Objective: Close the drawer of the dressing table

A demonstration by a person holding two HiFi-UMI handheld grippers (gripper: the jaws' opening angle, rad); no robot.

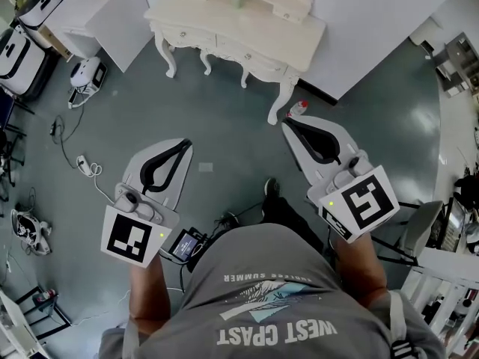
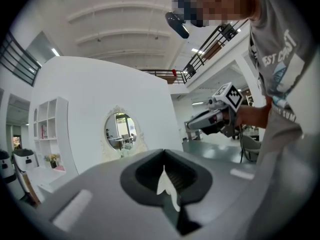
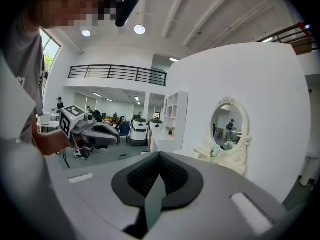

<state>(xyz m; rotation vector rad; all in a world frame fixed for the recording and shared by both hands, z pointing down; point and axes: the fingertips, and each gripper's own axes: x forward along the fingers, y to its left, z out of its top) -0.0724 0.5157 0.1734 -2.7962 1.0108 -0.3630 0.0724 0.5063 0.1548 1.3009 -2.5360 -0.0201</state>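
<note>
So the left claw point(image 1: 184, 143) hung over the grey floor point(image 1: 224, 118), jaws pressed together with nothing in them, just a sliver of light between the pads. The cream dressing table point(image 1: 247, 28) sat well ahead of it and a bit to the right. Its front drawers point(image 1: 251, 51) faced the claws, but I couldn't tell if any was open. A red-capped bottle point(image 1: 297, 108) stood just ahead of the right claw point(image 1: 287, 124) — also pinched together, empty, well short of the table.
</note>
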